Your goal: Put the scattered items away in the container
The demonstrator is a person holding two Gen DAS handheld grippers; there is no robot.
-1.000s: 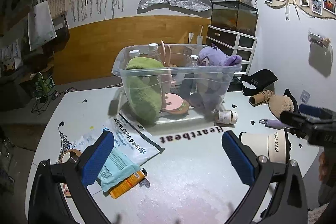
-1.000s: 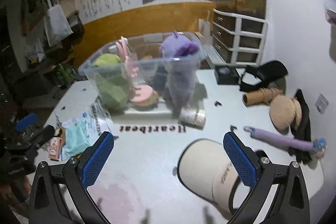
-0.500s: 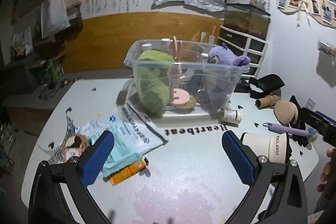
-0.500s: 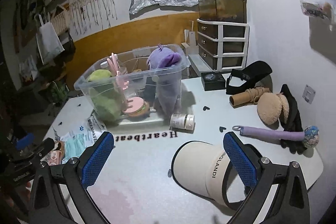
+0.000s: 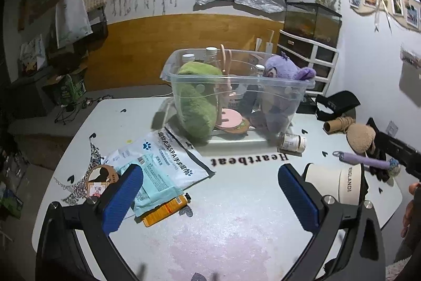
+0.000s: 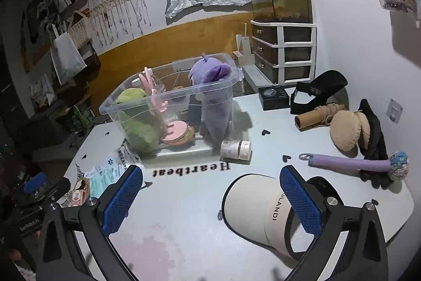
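A clear plastic bin (image 5: 236, 86) (image 6: 168, 96) stands mid-table holding a green plush (image 5: 197, 102), a purple plush (image 5: 284, 78), bottles and a pink stand. Scattered around it lie a small white jar (image 5: 292, 142) (image 6: 235, 148), a cream cap (image 6: 260, 204) (image 5: 334, 185), a purple wand (image 6: 350, 162), packets (image 5: 163, 159) and an orange tube (image 5: 165, 210). My left gripper (image 5: 210, 194) hovers open over bare table, packets by its left finger. My right gripper (image 6: 211, 198) is open, its right finger over the cap.
A black visor (image 6: 318, 88), cord roll (image 6: 318, 116), tan earmuffs (image 6: 347, 131), black gloves (image 6: 373, 131) and a black box (image 6: 273, 96) sit on the table's right side. A chain and tag (image 5: 97, 175) lie at the left. Drawers with a tank (image 6: 282, 52) stand behind.
Both grippers have pulled back and risen, so the bin and the items look smaller and farther. Both stay open and nothing was picked up.
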